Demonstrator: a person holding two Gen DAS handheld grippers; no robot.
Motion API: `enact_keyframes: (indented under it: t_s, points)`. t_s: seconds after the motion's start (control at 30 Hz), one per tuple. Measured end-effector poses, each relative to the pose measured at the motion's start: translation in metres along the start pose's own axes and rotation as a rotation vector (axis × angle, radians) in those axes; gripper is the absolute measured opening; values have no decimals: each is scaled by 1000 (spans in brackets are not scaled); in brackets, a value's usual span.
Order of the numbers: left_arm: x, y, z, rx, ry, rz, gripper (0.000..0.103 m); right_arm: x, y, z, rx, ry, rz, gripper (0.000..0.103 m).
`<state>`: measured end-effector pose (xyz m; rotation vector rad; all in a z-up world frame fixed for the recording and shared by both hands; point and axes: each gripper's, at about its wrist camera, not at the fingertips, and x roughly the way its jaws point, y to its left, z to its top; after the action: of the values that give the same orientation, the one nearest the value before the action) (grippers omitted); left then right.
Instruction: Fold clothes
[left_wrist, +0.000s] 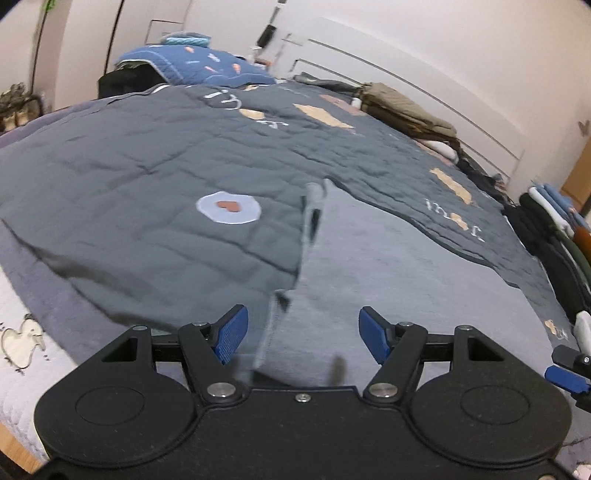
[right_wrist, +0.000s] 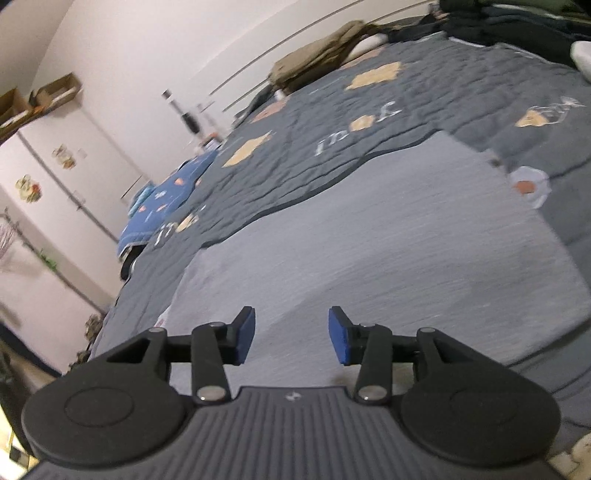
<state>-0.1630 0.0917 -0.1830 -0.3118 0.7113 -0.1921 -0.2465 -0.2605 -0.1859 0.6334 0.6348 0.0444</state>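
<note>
A light grey garment (left_wrist: 369, 258) lies flat on the dark grey quilt (left_wrist: 147, 158) of a bed. Its left edge (left_wrist: 310, 221) is blurred and seems lifted, with a seam running down towards my left gripper (left_wrist: 299, 334). My left gripper is open, its blue pads either side of the garment's near edge, holding nothing. In the right wrist view the same garment (right_wrist: 369, 240) spreads ahead. My right gripper (right_wrist: 291, 334) is open and empty just above its near part. The right gripper's blue tip also shows in the left wrist view (left_wrist: 567, 380) at the far right.
A stack of folded clothes (left_wrist: 554, 236) sits at the bed's right edge. A tan garment (left_wrist: 402, 110) lies by the headboard. A blue pillow (left_wrist: 195, 66) lies at the far end. A white patterned sheet (left_wrist: 26, 350) shows at the near left.
</note>
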Motion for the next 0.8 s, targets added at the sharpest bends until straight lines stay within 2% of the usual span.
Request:
enact_keyframes:
  t_s: [0.2, 0.53, 0.8]
  points:
    - [0, 14, -1, -33, 36, -16, 66, 7, 21, -7, -65, 31, 34, 44]
    - [10, 22, -6, -71, 84, -43, 66, 13, 43, -16, -106, 69, 81, 45]
    - [25, 40, -14, -233, 164, -79, 66, 17, 52, -21, -125, 90, 88, 45]
